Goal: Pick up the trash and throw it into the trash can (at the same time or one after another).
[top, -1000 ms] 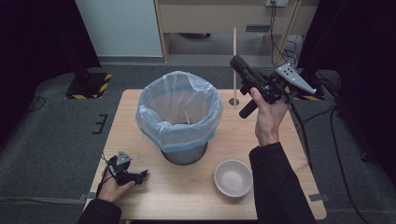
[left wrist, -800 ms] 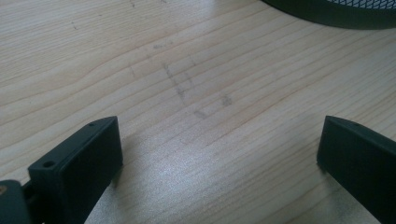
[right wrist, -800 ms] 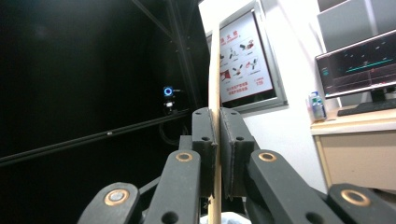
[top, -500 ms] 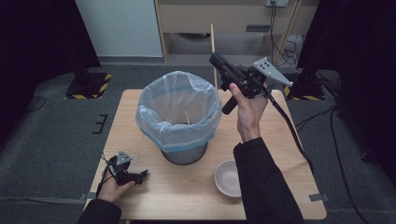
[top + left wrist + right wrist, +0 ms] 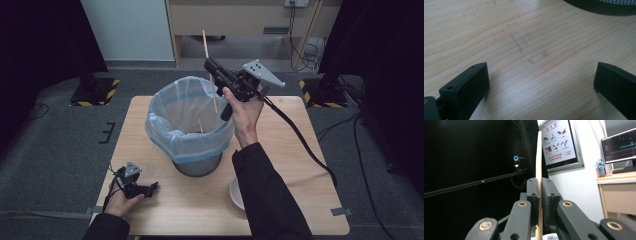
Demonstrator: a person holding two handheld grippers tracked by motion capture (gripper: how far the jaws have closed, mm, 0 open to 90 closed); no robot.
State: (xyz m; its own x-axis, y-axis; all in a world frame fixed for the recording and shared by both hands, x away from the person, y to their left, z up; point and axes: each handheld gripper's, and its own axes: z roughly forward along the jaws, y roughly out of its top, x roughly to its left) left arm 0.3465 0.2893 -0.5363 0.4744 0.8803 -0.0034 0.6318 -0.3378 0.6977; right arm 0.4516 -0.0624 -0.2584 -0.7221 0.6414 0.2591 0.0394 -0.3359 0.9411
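My right gripper (image 5: 210, 65) is held up in the air, shut on a thin wooden stick (image 5: 205, 46) that stands nearly upright. The stick's lower end hangs over the right inner side of a bin lined with a pale blue bag (image 5: 165, 107). In the right gripper view the stick (image 5: 538, 155) runs up between the two pressed pads (image 5: 533, 192). Another stick (image 5: 201, 126) leans inside the bin. My left gripper (image 5: 149, 188) rests on the wooden table (image 5: 300, 165) near its front left corner, jaws wide apart and empty (image 5: 541, 75).
A white bowl (image 5: 235, 192) sits on the table front of centre, partly hidden by the right sleeve. The bin's dark base (image 5: 604, 6) lies ahead of the left gripper. The right gripper's cable (image 5: 300, 140) trails over the table's right side.
The right hand has carried the stick leftward, from above the table's right part to over the bin's right rim. The left gripper has stayed where it was.
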